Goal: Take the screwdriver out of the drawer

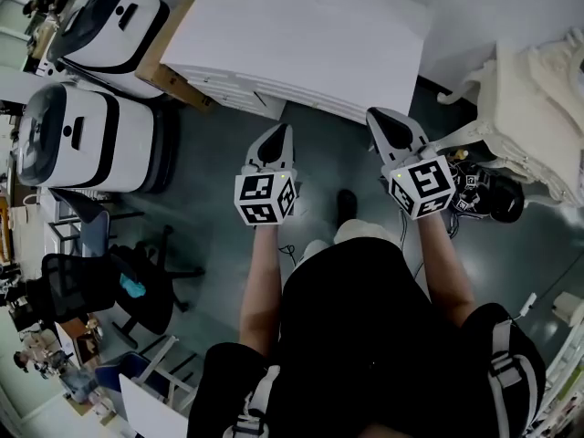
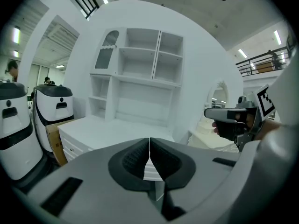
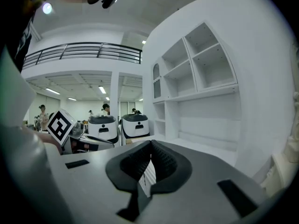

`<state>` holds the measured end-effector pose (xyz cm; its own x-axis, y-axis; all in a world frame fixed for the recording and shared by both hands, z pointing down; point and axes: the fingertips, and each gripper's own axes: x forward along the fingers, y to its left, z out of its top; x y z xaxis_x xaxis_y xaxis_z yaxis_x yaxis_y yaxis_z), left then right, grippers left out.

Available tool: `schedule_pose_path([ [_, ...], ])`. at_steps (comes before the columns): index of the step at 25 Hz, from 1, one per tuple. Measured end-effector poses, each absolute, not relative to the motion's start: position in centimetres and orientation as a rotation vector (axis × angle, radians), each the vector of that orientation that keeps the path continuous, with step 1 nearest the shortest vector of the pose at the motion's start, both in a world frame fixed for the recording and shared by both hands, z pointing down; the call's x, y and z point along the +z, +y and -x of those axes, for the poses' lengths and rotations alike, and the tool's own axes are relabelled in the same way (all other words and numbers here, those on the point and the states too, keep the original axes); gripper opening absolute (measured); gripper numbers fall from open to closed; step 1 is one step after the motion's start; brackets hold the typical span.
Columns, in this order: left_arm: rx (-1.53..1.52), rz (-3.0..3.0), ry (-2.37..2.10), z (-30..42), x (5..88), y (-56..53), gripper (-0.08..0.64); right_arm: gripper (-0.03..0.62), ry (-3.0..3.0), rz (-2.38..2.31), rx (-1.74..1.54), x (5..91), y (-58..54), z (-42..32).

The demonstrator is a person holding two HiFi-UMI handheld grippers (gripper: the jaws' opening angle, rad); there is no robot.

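Note:
A white desk (image 1: 301, 35) with a shelf unit (image 2: 140, 64) stands ahead of me, its drawers (image 2: 74, 146) shut along the front edge. No screwdriver shows in any view. My left gripper (image 1: 284, 130) hovers over the floor just short of the desk front, jaws shut and empty, as seen up close in the left gripper view (image 2: 149, 148). My right gripper (image 1: 373, 114) is level with it to the right, also shut with nothing in it (image 3: 150, 157). Each gripper shows in the other's view: the right gripper (image 2: 229, 118) and the left gripper (image 3: 70, 134).
Two white rounded machines (image 1: 87, 140) (image 1: 114, 16) stand left of the desk beside a cardboard box (image 1: 169, 71). A cream ornate piece of furniture (image 1: 529, 99) stands at the right with black gear (image 1: 493, 194) on the floor by it. Office chairs (image 1: 137, 286) sit at lower left.

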<state>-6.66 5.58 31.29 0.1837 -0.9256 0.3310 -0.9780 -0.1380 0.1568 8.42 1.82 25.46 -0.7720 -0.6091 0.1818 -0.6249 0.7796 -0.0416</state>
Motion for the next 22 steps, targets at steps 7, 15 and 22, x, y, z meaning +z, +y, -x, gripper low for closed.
schedule_pose_path([
  [7,0.242,-2.066,-1.837,6.1,33.1,1.4,0.025,0.017,-2.824,-0.903,0.180,27.3,-3.3,-8.5],
  [15,0.285,-2.017,-1.838,5.9,35.0,-1.0,0.025,0.017,-2.819,-0.837,0.236,29.5,-6.3,-7.8],
  [22,0.324,-1.995,-1.791,5.7,38.5,-2.5,0.025,0.017,-2.786,-0.838,0.280,32.0,-7.6,-7.5],
])
